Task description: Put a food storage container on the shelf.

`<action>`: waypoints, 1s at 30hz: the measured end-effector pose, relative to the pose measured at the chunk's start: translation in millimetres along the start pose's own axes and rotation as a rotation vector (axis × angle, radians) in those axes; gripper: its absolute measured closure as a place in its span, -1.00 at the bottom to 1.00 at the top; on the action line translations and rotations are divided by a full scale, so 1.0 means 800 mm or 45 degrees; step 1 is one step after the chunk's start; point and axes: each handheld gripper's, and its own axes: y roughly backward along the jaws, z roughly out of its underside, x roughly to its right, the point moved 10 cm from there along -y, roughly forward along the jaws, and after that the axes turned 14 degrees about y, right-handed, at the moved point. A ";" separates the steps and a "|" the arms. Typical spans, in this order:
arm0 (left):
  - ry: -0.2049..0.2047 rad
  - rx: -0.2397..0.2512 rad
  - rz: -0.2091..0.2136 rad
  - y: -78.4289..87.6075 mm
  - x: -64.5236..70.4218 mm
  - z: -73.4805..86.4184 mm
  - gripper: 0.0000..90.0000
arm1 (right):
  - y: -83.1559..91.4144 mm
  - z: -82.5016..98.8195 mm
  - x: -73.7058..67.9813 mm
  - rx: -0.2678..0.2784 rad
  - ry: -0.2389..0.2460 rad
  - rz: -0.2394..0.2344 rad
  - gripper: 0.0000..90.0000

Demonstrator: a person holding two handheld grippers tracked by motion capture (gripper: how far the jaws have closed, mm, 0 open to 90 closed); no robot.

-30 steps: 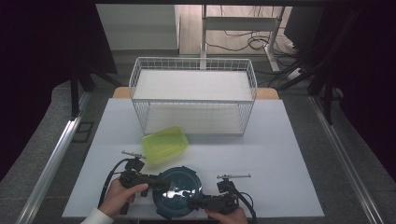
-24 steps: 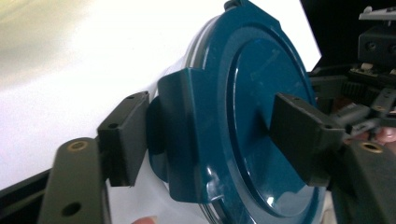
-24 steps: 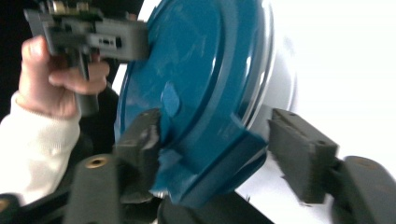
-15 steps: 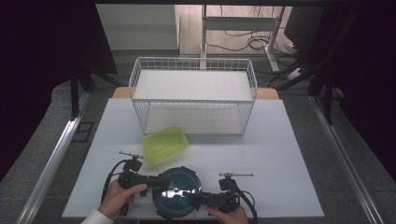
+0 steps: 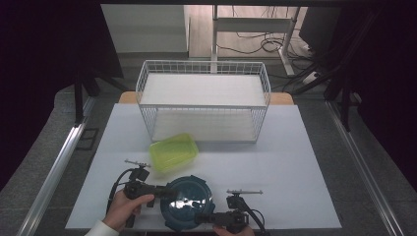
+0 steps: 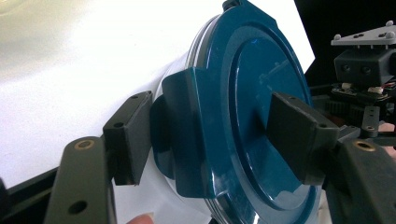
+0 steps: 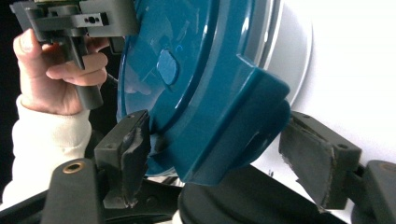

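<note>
The left gripper [image 6: 210, 144] is straddling a latch tab of the round teal lid [image 6: 252, 107], jaws spread and not yet pinching. The right gripper [image 7: 224, 158] is bracketing the opposite tab, equally wide. The lidded container [image 5: 187, 201] is sitting at the table's [image 5: 295, 162] near edge — squeezing unevenly could skid it off.

A white tabletop [image 5: 295, 162] is carrying a white wire basket [image 5: 204, 101] at its far side; a lime-green container [image 5: 173, 152] is lying just in front; a round dark-teal lid [image 5: 186, 202] is sitting near the front edge.
</note>
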 end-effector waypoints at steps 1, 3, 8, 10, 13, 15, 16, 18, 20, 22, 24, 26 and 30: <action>0.002 0.002 -0.001 0.000 0.000 0.000 -0.25 | 0.001 0.001 0.000 -0.004 -0.006 0.001 -0.40; 0.005 0.004 -0.004 0.000 0.000 0.000 -0.25 | 0.003 0.001 -0.002 0.003 -0.011 0.011 -0.33; 0.011 0.000 -0.007 0.000 0.000 0.001 -0.25 | 0.014 -0.014 0.003 0.071 -0.016 0.035 -0.11; 0.010 -0.001 -0.006 0.000 0.000 0.001 -0.25 | 0.014 -0.015 0.004 0.073 -0.039 0.024 -0.10; 0.010 0.000 -0.007 0.000 0.000 0.001 -0.25 | 0.015 -0.015 0.003 0.062 -0.030 0.029 -0.08; 0.013 0.006 -0.009 0.000 0.001 0.001 -0.25 | 0.016 -0.016 0.004 0.067 -0.043 0.020 -0.06; 0.008 0.004 -0.013 0.000 0.001 0.001 -0.25 | 0.016 -0.015 0.004 0.066 -0.052 0.014 -0.04; 0.006 0.010 -0.019 0.000 0.002 0.001 -0.25 | 0.017 -0.015 0.004 0.064 -0.056 0.009 -0.03; 0.007 0.015 -0.024 0.000 0.003 0.001 -0.26 | 0.017 -0.015 0.004 0.062 -0.058 0.011 -0.02; 0.006 0.016 -0.025 0.000 0.003 0.001 -0.26 | 0.018 -0.014 0.003 0.061 -0.065 0.008 -0.01; 0.009 0.019 -0.026 0.000 0.004 0.001 -0.26 | 0.018 -0.014 0.003 0.064 -0.075 0.002 0.01; 0.012 0.026 -0.023 0.001 0.005 0.000 -0.24 | 0.018 -0.014 0.003 0.062 -0.075 -0.001 0.02; 0.008 0.044 -0.018 0.004 0.008 -0.001 -0.21 | 0.018 -0.013 0.000 0.059 -0.076 -0.003 0.04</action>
